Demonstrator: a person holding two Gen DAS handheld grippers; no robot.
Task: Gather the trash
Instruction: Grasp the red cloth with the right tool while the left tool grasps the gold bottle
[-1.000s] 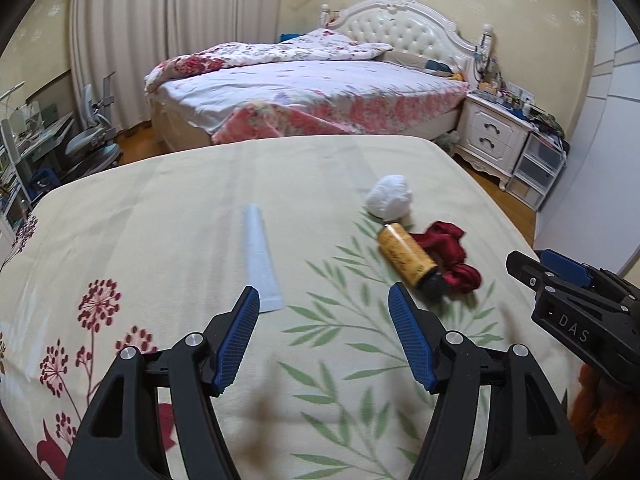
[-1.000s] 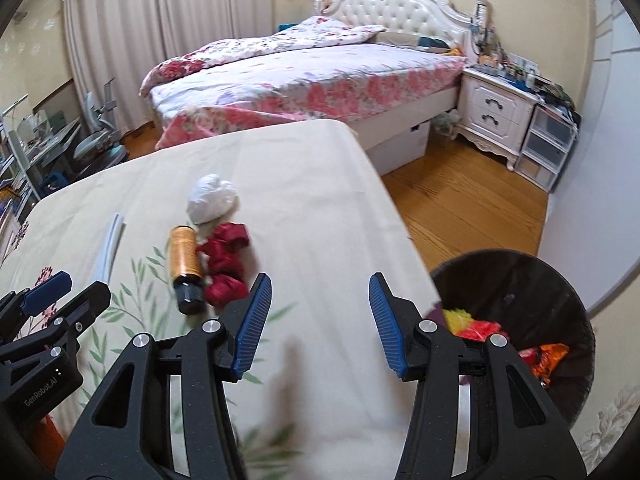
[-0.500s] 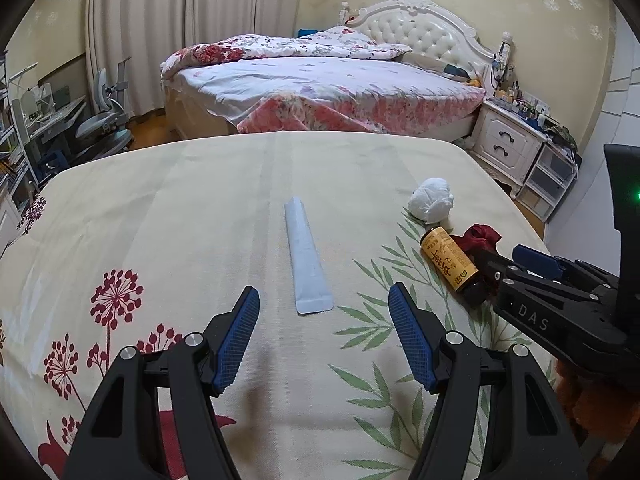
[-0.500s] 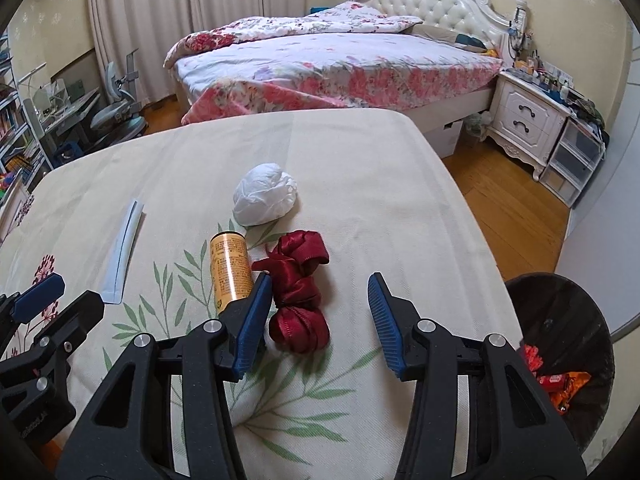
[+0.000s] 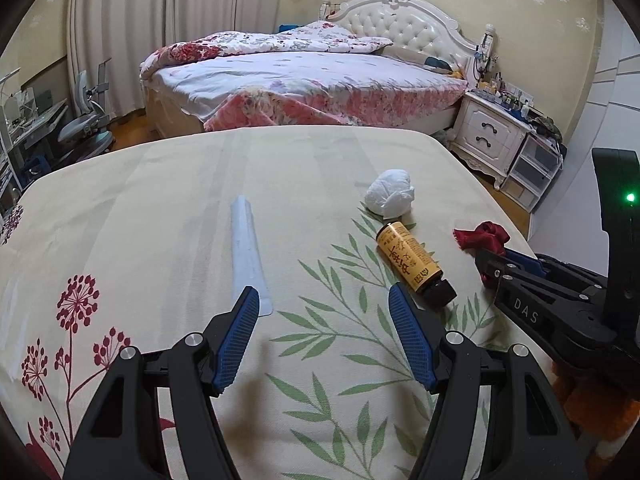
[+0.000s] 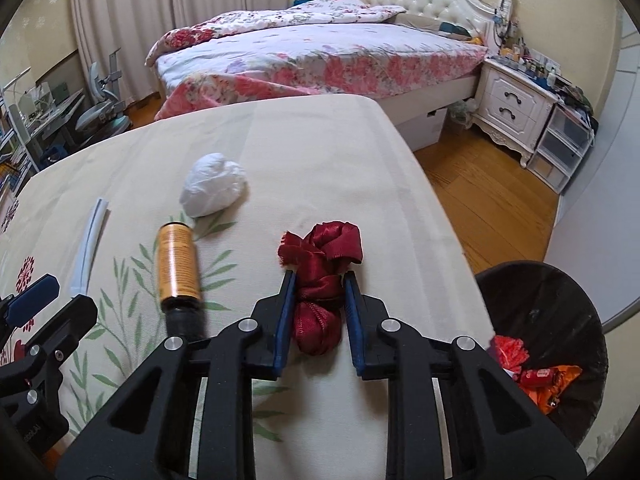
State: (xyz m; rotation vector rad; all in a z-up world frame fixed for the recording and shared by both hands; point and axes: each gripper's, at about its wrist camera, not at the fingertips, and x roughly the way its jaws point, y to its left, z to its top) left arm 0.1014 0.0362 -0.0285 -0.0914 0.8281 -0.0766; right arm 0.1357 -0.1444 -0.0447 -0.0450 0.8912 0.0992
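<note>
My right gripper (image 6: 319, 280) is shut on a knotted dark red ribbon (image 6: 320, 256) lying on the cream floral bedspread (image 6: 320, 152); its blue pads squeeze the ribbon's middle. Left of it lie an orange bottle with a black cap (image 6: 177, 264), a crumpled white wad (image 6: 213, 189) and a pale plastic strip (image 6: 90, 242). My left gripper (image 5: 322, 298) hovers open over the bedspread (image 5: 160, 208), its left fingertip over the near end of the strip (image 5: 247, 254). From the left wrist, the bottle (image 5: 410, 262), the wad (image 5: 390, 193), the ribbon (image 5: 482, 238) and the right gripper (image 5: 496, 268) show to the right.
A dark trash bin (image 6: 560, 312) with red and orange wrappers stands on the wooden floor (image 6: 480, 196) at the bedspread's right edge. Beyond are a large bed (image 6: 320, 52), a white nightstand (image 6: 516, 104), and chairs and a desk (image 6: 80, 116) at the left.
My right gripper moved forward onto the red ribbon and closed on it. In the left wrist view the strip and bottle shifted as the view settled; the left jaws kept their width.
</note>
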